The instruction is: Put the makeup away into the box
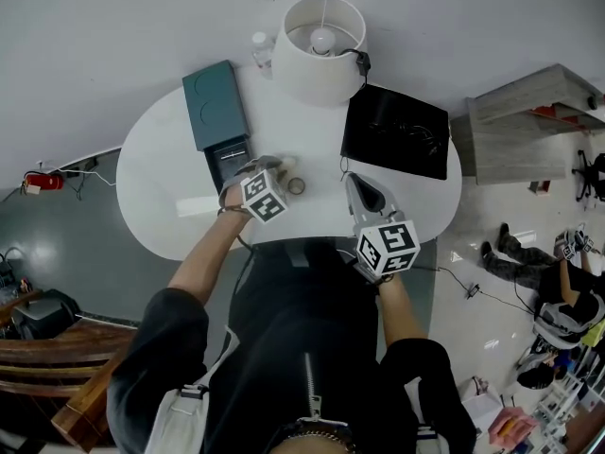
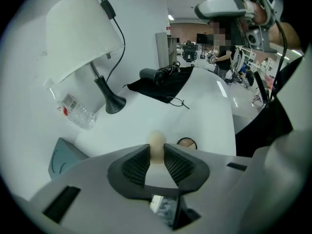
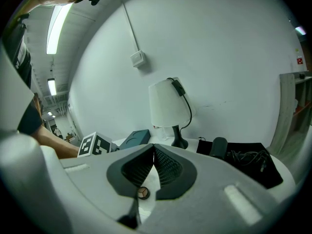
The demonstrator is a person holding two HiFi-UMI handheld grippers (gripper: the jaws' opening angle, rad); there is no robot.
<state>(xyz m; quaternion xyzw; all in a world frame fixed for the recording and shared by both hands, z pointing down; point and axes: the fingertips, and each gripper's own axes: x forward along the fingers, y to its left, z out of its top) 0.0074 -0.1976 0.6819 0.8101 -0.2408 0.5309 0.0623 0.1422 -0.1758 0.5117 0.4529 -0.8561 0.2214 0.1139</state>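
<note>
A beige egg-shaped makeup sponge (image 2: 156,141) sits between the ribbed pads of my left gripper (image 2: 156,149), which is shut on it just above the white table (image 1: 161,168). A small round compact (image 2: 186,143) lies on the table right behind the sponge, and shows in the head view as the compact (image 1: 296,185). The teal box (image 1: 216,102) stands open to the left of the left gripper (image 1: 274,165), its dark tray (image 1: 227,157) towards me. My right gripper (image 1: 354,182) hovers at the table's near edge, and in its own view the right gripper (image 3: 154,148) is shut with nothing in it.
A white lamp (image 1: 321,34) stands at the back with a small plastic bottle (image 1: 260,47) beside it. A black cloth (image 1: 395,130) with a hair dryer and cord lies at the right. A person (image 1: 548,272) sits on the floor beyond the table.
</note>
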